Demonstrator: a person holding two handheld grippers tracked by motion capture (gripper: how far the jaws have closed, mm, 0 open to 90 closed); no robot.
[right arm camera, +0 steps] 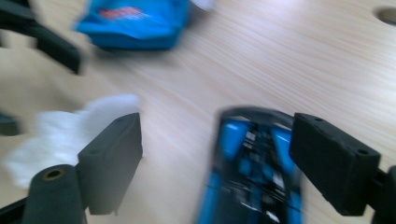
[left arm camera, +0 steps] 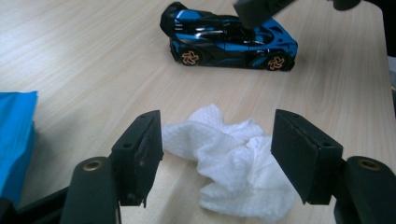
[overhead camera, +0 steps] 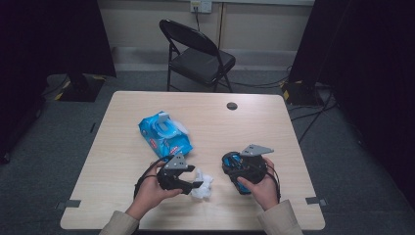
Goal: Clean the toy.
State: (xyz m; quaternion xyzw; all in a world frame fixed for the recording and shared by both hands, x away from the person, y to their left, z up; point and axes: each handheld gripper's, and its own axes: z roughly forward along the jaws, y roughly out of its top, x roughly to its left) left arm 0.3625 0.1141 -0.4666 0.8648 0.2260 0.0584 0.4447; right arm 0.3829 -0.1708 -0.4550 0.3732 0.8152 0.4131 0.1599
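Glossy toy car (left arm camera: 229, 39), crumpled paper wipe (left arm camera: 233, 163)

A light wood-grain table (overhead camera: 122, 147) with rounded corners is seen, with a round cable hole (overhead camera: 232, 105) set near its far edge. A blue pack of wipes (overhead camera: 164, 134) is laid left of the middle, its flap lifted toward the far side. Nearer the front edge, a crumpled white wipe (left arm camera: 233, 163) is spread flat on the wood, and a blue and black toy car (left arm camera: 229, 39) is stood on its wheels just beside it, apart from the wipe.
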